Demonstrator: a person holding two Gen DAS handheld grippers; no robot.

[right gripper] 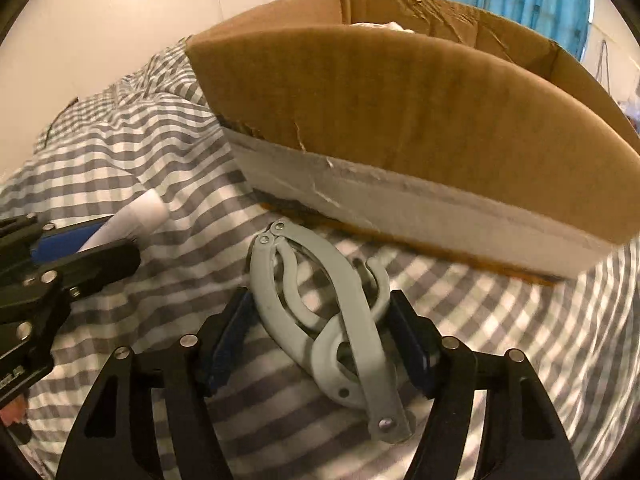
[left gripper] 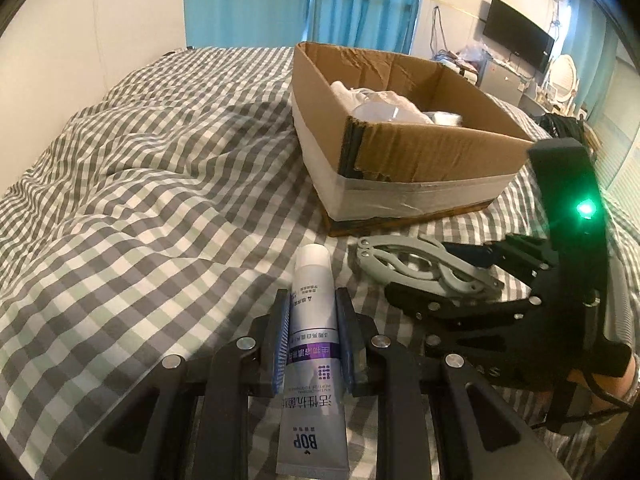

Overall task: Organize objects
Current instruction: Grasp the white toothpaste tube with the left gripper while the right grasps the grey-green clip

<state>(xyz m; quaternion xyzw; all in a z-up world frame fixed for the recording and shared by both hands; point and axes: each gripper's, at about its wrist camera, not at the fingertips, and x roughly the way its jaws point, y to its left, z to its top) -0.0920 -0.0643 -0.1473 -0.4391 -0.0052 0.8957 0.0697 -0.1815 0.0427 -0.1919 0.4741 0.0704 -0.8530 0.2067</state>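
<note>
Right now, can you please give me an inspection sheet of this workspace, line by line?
Surface: bed with checked cover, wrinkled.
Job's things: toothpaste tube; grey folding hanger; open cardboard box holding white items.
Clutter: nothing seen.
Grippers: left hand-held gripper shut on the tube; right hand-held gripper around the hanger, contact unclear.
Cables: hanging on the far wall.
Surroundings: blue curtains, wall television.

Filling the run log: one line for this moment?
left gripper: shut on tube | right gripper: around folding hanger | box: open, ahead
</note>
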